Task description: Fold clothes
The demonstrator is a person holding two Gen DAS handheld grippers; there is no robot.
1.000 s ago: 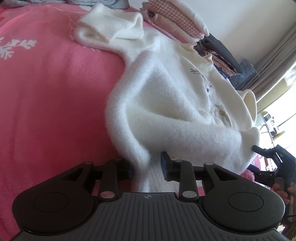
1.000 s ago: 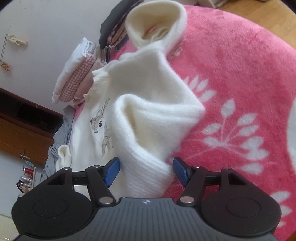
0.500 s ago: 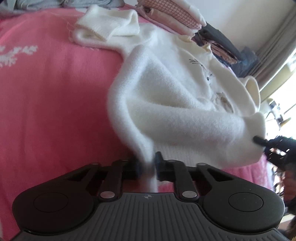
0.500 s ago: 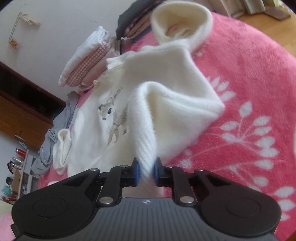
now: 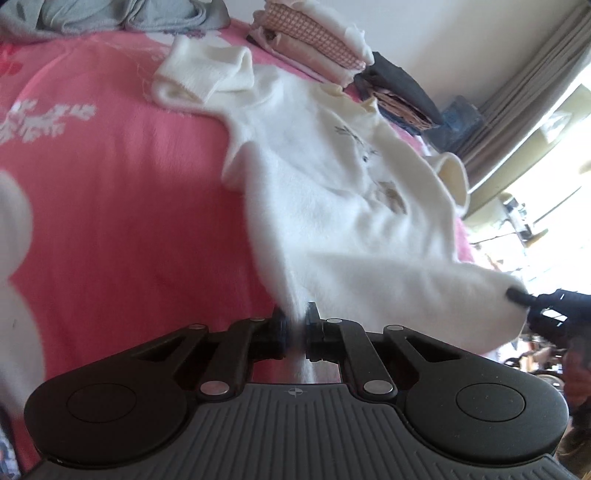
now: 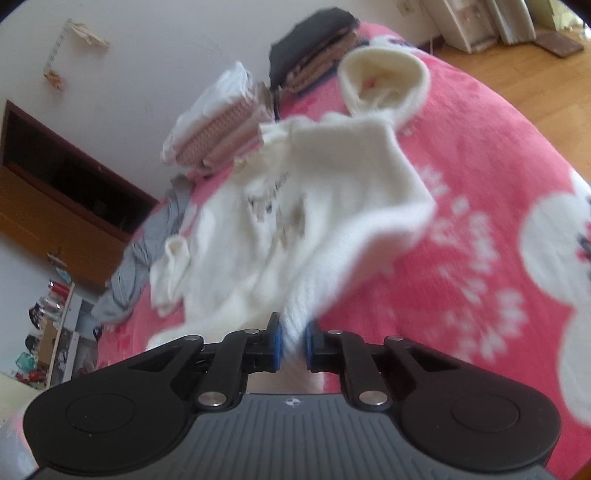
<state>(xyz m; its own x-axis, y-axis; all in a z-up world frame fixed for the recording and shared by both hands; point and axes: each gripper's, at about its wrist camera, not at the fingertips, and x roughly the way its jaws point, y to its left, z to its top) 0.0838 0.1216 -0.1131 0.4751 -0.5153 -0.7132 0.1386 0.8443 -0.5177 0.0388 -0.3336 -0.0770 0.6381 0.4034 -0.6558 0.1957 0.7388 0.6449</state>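
A fluffy white sweater (image 5: pixel 332 192) with a small deer print lies on the pink blanket (image 5: pixel 110 192). My left gripper (image 5: pixel 295 328) is shut on the sweater's bottom hem, which is pulled up off the bed. In the right wrist view the same sweater (image 6: pixel 303 206) stretches away from my right gripper (image 6: pixel 292 341), shut on the hem's other corner. That right gripper also shows at the far right of the left wrist view, as a black tip (image 5: pixel 517 295) pinching the fabric. A cuffed sleeve (image 5: pixel 207 77) lies folded at the far end.
A stack of folded clothes (image 5: pixel 314 37) sits beyond the sweater, with a darker pile (image 5: pixel 399 88) beside it. Grey garments (image 5: pixel 92 14) lie crumpled at the bed's far left. Wooden floor (image 6: pixel 517 66) shows past the bed edge, and a window and curtain (image 5: pixel 535 92) at right.
Both grippers were open around the hem a second ago; they have shut on it and pulled it up and toward me, stretching the sweater.
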